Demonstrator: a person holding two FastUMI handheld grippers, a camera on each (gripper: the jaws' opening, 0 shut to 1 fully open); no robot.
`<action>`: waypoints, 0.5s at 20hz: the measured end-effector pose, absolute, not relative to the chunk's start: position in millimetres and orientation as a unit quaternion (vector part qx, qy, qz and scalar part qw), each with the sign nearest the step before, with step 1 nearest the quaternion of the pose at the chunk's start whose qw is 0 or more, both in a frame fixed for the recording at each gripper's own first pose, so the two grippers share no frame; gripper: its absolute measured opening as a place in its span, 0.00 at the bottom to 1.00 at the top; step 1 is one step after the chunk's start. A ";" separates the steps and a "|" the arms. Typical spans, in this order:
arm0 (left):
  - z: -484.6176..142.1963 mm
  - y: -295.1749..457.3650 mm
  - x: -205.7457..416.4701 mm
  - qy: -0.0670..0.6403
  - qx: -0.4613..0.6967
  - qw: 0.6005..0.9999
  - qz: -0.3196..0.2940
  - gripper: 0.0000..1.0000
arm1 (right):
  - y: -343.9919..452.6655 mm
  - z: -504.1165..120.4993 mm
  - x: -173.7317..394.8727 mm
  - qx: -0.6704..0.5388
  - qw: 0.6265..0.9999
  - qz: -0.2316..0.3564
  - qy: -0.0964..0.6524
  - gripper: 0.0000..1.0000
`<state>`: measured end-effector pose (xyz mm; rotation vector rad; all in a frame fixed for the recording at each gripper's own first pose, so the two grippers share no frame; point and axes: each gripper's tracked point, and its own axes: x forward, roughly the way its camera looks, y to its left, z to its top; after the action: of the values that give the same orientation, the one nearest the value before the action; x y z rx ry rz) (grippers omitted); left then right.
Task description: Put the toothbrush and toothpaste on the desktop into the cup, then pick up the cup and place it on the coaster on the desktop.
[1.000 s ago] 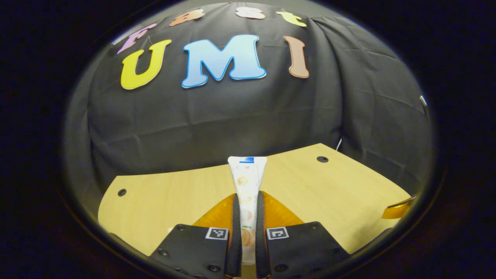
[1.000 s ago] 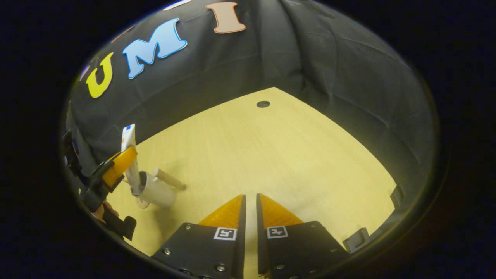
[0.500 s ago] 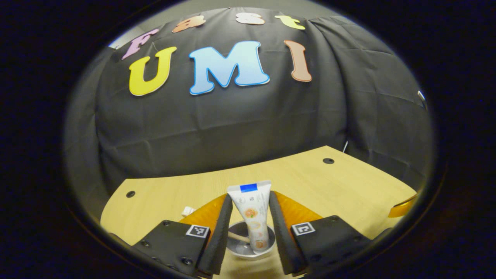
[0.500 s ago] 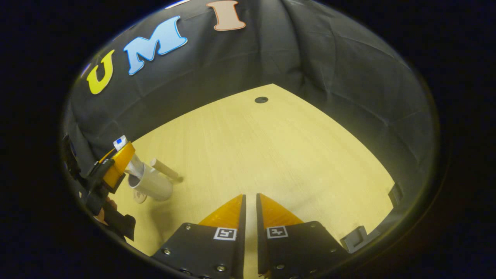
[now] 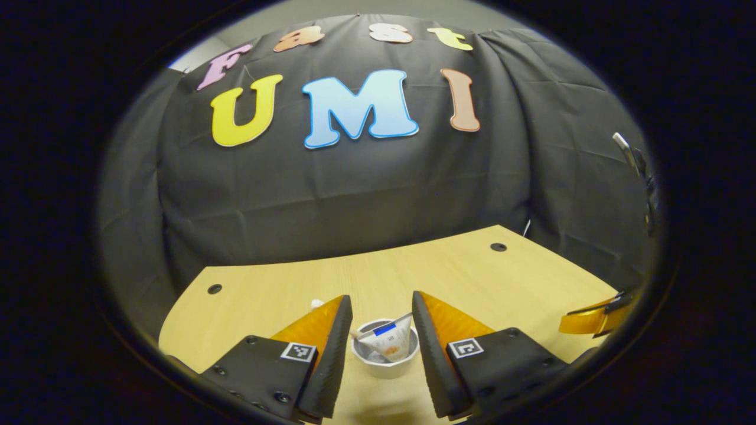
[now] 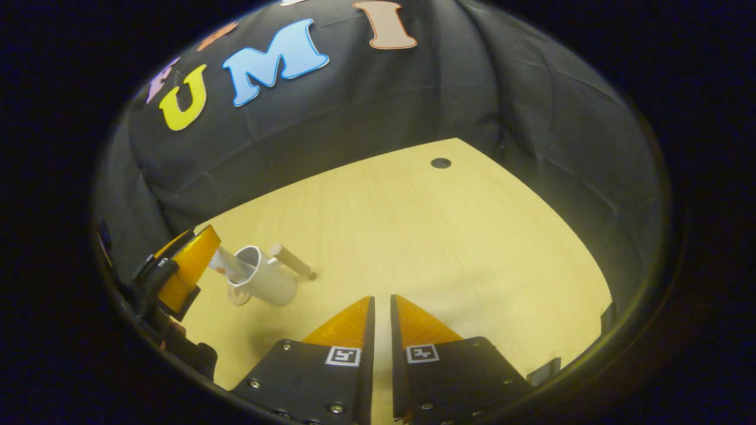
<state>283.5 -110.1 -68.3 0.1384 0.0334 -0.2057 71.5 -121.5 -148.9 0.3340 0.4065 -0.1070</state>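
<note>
Left gripper [image 5: 378, 330] spread above cup [image 5: 384, 365], toothpaste [image 5: 387, 341] inside cup, right gripper [image 6: 378, 321] pressed together over desktop [image 6: 413, 236]

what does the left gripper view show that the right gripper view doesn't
Left gripper view: the cup's inside from above, between the open left gripper's fingers, with the toothpaste and toothbrush in it. Right gripper view: the cup's outer side, what looks like the coaster by its base, and the shut right gripper. Both: cup, toothpaste, desk.
</note>
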 end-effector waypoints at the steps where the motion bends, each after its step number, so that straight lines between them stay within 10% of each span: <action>1: -67.8 -108.1 281.2 0.017 0.069 0.993 -0.099 0.66 | -116.9 -146.9 74.9 0.161 0.965 -0.043 0.201 0.14; 10: -64.3 -64.4 234.4 0.035 0.048 0.996 -0.071 0.67 | -82.7 -122.1 105.0 0.074 0.971 0.060 0.219 0.13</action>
<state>234.4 -64.4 -64.3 0.0962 0.0700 -0.1427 105.0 -82.7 -122.1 0.1489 0.4417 0.1222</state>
